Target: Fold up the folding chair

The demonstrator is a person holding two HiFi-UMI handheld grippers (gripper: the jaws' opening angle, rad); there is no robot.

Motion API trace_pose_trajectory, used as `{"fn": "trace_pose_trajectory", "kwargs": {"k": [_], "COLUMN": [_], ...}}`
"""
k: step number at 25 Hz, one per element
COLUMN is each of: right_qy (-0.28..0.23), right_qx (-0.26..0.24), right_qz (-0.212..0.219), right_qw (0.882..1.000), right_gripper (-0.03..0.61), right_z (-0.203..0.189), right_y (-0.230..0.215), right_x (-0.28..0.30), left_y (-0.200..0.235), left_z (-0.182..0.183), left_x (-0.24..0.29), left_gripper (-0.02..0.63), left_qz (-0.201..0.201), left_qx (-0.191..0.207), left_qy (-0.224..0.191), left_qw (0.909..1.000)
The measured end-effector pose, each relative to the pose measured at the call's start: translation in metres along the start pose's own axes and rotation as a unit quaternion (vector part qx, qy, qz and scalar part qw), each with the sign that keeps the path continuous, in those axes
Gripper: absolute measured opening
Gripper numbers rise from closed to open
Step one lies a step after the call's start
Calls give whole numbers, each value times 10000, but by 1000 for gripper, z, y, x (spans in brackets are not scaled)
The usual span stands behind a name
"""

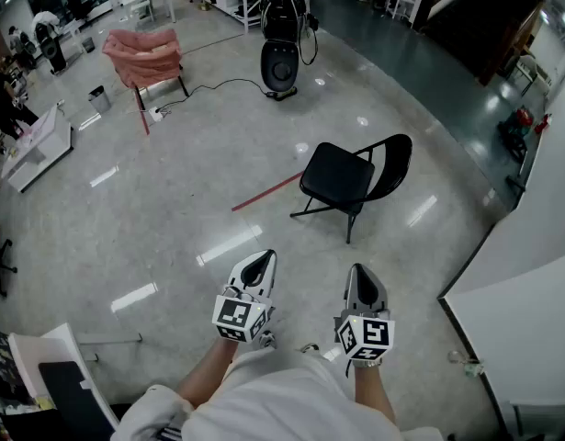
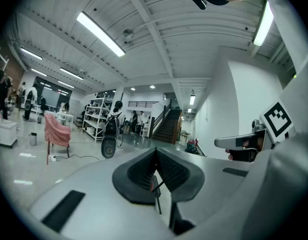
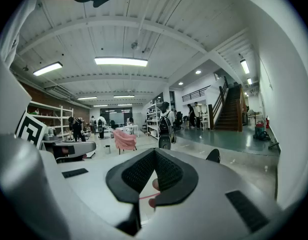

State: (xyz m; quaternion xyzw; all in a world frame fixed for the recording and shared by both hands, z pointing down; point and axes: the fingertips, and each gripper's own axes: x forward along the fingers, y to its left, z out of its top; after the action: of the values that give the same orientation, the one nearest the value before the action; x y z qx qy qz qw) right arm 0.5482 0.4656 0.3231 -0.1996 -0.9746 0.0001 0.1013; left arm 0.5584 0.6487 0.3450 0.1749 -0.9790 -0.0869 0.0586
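Only the back of the folding chair (image 3: 212,155) is seen past the right gripper (image 3: 154,155). Its jaws and those of the left gripper (image 1: 259,263) are closed on nothing.

Left gripper (image 1: 257,269) and right gripper (image 1: 363,283) side by side, jaws together, empty.

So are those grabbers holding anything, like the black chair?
No, nothing is held. The left gripper and the right gripper are both shut and empty. The folding chair stands open on the floor ahead, apart from both.
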Motion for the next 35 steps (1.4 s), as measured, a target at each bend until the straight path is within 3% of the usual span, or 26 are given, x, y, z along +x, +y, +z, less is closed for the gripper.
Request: {"fn": "trace_pose_trajectory", "kwargs": {"k": [4,6,11,13,17,25,35], "right_qy": [123,163,187,122,53,-122,-11], "right_qx": [136,223,480,618,876,937,1086], "right_qz": [-61,-171,-580,-696,-630,-265,-527], "right_qw": [9998,9995,9970,9956,9941,9952,9927], "right_gripper": [3,3,3,3,2,2,3], "right_z": [-14,-19,-25,-28,-35,-49,-51], "right_y": [8,-9,-71,-90,-110,-133,-170], "right_x": [-14,-25,-64,-75,-91,-111,-101], "left_y": [22,9,-68,-85,-102,-132,-141], "left_z": [-16,-21,-16,-16,-15,-24,-40], "left_x": [-20,-13,4,2,-4,-5,31], "left_gripper": [11,11,11,11,11,11,11], "left_qz": [502,478,-181,-262,-3,352,167], "left_qx": [-349,-485,25,171,256,350,225], "left_qy": [270,252,286,327,387,310,450], "left_qw": [9978,9974,9994,9990,9989,9983,9986]}}
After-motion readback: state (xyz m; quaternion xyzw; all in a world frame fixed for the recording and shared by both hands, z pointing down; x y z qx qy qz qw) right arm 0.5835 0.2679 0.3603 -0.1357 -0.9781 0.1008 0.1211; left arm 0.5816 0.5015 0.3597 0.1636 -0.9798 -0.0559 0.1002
